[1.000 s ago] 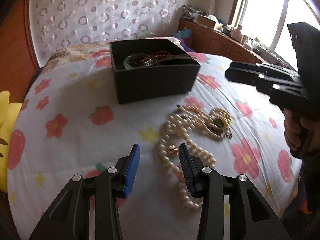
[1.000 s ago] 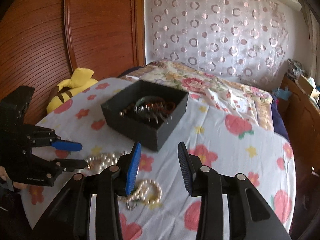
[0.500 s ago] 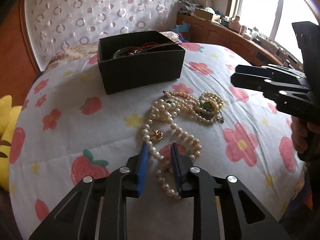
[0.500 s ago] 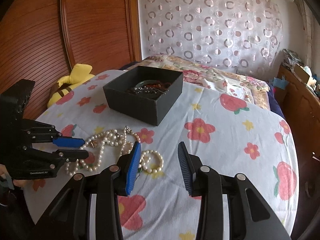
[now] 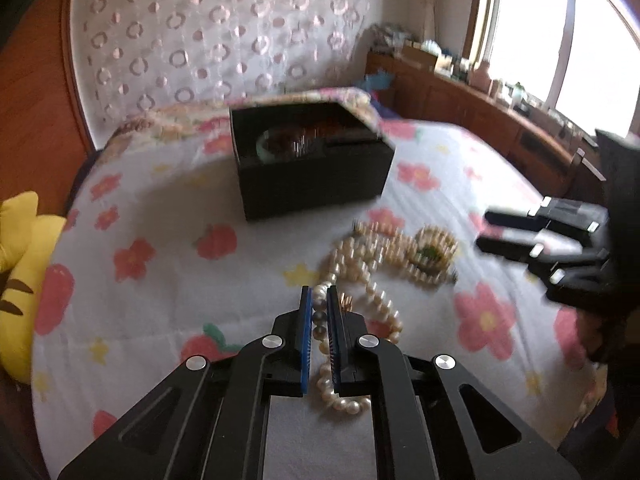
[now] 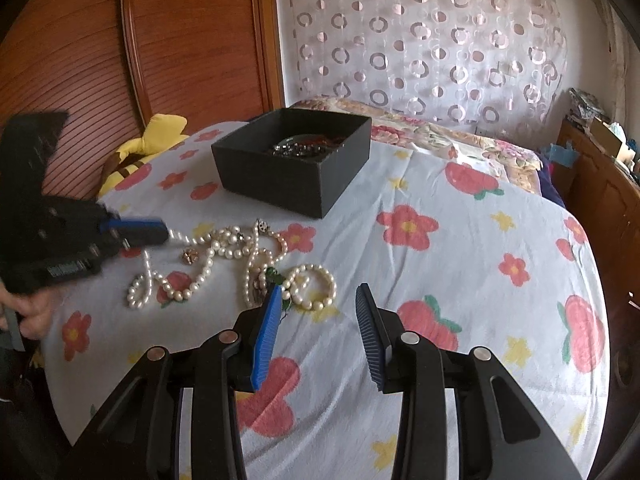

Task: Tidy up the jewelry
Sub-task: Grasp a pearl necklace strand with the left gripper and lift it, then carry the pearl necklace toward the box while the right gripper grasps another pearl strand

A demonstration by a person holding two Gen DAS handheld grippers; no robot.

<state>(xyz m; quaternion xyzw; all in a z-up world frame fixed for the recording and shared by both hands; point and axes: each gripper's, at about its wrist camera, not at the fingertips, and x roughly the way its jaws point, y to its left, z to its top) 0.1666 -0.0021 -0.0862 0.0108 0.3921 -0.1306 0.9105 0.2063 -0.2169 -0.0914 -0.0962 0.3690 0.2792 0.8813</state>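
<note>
Left hand-held gripper (image 5: 319, 308) is pinching the round-beaded pearl necklace (image 5: 362, 280), jaws having just closed; right hand-held gripper (image 6: 318, 300) is hovering half-open, empty, above the flower-printed bed (image 6: 460, 264).

Before you: a flowered bedsheet (image 6: 460, 264), a yellow plush toy (image 6: 132, 160) by the wooden headboard (image 6: 80, 60), and a ring-patterned curtain (image 6: 420, 40).

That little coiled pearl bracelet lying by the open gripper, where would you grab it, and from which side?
Grip the pearl bracelet across one arc of its loop, coming down from above. It lies flat on the bedspread, so a side approach would only push it. Its outer arc, away from the tangled pearl necklace, looks easiest: beads there lie free. The right gripper is open just short of it.
</note>
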